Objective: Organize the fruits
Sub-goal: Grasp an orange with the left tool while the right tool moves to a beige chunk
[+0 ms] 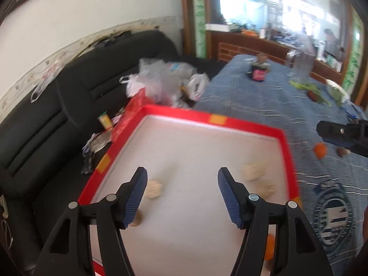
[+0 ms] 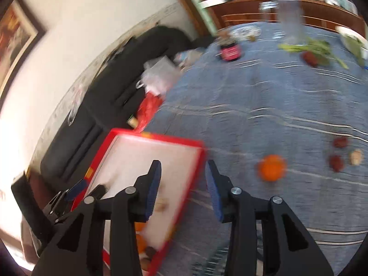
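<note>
A red-rimmed box with a white floor lies on the blue cloth. Several pale walnuts sit in it, and an orange shows behind my right-hand finger. My left gripper hangs open and empty over the box floor. In the right wrist view my right gripper is open and empty above the box's right rim. An orange lies on the cloth to its right, with two dark red fruits and a walnut beyond. The right gripper also shows in the left wrist view beside that orange.
A black sofa with plastic bags and wrappers runs along the box's left side. Far across the cloth stand a dark jar, a clear bottle, green stalks, a dark red fruit and a bowl.
</note>
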The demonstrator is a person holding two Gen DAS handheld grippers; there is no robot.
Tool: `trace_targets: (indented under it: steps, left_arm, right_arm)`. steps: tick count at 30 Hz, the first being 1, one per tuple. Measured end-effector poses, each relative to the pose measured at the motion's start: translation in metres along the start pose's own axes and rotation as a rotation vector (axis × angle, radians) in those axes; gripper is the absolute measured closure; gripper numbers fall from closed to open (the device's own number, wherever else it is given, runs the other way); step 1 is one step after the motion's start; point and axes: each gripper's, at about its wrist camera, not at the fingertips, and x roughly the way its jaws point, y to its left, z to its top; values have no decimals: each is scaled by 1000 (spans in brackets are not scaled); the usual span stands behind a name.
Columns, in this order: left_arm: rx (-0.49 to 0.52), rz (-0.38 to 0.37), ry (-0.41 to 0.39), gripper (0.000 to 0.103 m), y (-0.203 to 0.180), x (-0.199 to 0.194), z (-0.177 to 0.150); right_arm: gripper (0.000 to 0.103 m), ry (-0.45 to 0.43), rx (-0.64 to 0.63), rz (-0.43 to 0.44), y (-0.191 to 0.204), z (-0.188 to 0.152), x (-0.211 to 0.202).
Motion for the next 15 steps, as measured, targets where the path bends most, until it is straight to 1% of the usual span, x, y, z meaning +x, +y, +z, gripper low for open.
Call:
trace_targets:
  steps: [2, 6, 9, 13, 15]
  left_arm:
    - [27, -34, -11, 39, -15, -5, 4]
    - [98, -93, -22, 39, -51, -9, 13]
    - [144, -122, -24, 39, -75, -10, 16]
    - [200, -159, -19, 39, -109, -9, 21]
    - [217, -163, -12, 39, -120, -6, 22]
  right_arm:
    - [61, -22, 32, -29, -23, 3, -14]
    - [61, -66, 161, -77, -87, 5, -47]
    - [61, -82, 219, -144, -122, 3, -62]
    - [61, -82, 287, -201, -157, 2, -68]
    - [61, -74, 302, -213, -167, 1, -66]
